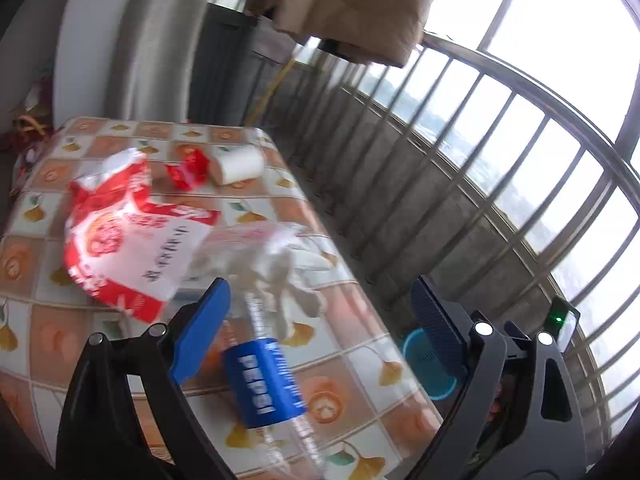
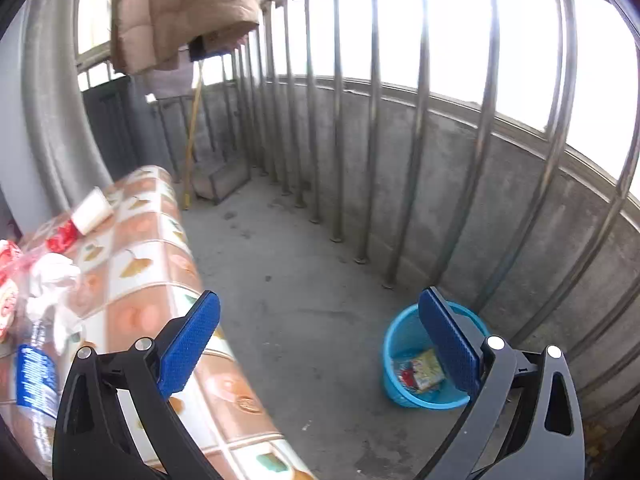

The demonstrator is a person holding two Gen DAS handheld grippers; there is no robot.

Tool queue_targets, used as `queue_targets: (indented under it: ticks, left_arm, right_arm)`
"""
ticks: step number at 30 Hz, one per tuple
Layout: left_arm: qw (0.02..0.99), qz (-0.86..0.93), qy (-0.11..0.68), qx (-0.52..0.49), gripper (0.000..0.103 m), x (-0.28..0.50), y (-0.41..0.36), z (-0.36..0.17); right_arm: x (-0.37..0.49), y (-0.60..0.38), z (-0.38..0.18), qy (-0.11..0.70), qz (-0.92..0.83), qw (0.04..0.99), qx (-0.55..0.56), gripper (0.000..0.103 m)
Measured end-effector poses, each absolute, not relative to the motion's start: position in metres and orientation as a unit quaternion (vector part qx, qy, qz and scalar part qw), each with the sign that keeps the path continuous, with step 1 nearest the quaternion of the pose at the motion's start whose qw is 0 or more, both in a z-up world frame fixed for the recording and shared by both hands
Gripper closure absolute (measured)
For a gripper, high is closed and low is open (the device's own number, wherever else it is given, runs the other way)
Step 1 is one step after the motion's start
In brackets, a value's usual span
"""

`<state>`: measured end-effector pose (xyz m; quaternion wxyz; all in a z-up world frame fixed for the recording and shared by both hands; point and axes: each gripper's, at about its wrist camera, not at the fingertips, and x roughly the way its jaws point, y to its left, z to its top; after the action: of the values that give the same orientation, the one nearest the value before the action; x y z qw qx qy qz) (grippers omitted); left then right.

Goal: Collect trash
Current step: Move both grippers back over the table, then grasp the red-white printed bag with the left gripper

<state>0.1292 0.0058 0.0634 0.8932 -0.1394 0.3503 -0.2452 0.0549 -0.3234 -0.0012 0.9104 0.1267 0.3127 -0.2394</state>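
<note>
**Both claws wide open, nothing held**

Your left claw stands spread wide over the surface with its tiled orange-and-white cloth. A clear bottle with a blue Pepsi label lies on the cloth in the gap between the blue pads, but neither pad touches it. Just beyond it sits a crumpled white tissue, and to its left a red-and-white plastic bag. Farther back lie a small red wrapper and a white roll, near each other at the far edge.

Your right claw is also fully spread and empty, hanging past the edge of the surface above the concrete floor. Behind its right pad stands a blue bin on the floor, near the balcony wall and metal railing. Colourful wrappers already lie in its bottom. A tan padded jacket hangs overhead.
</note>
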Motion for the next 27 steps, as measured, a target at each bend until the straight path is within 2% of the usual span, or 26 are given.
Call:
queue_targets:
  ticks: [4, 9, 10, 13, 20, 27]
  left_arm:
    - [0.905, -0.161, 0.342, -0.195, 0.016, 0.137, 0.085, 0.050]
    - [0.898, -0.077, 0.354, -0.250, 0.017, 0.167, 0.158, 0.033]
    - [0.898, -0.061, 0.356, -0.251, 0.022, 0.175, 0.167, 0.032]
    - [0.894, -0.020, 0.362, -0.264, 0.029, 0.199, 0.190, 0.016]
    - [0.855, -0.002, 0.425, -0.298, 0.037, 0.258, 0.206, -0.031]
    - [0.857, -0.087, 0.422, -0.282, 0.037, 0.245, 0.188, -0.039]
  right_arm:
    - [0.065, -0.293, 0.012, 0.291, -0.167, 0.932, 0.136, 0.006]
    - [0.087, -0.253, 0.017, 0.315, -0.110, 0.933, 0.133, 0.006]
    - [0.091, -0.248, 0.016, 0.321, -0.102, 0.932, 0.134, 0.006]
    - [0.099, -0.236, 0.013, 0.334, -0.085, 0.929, 0.133, 0.006]
    - [0.114, -0.226, 0.002, 0.363, -0.059, 0.921, 0.132, 0.007]
    - [0.128, -0.222, -0.008, 0.384, -0.047, 0.911, 0.143, 0.007]
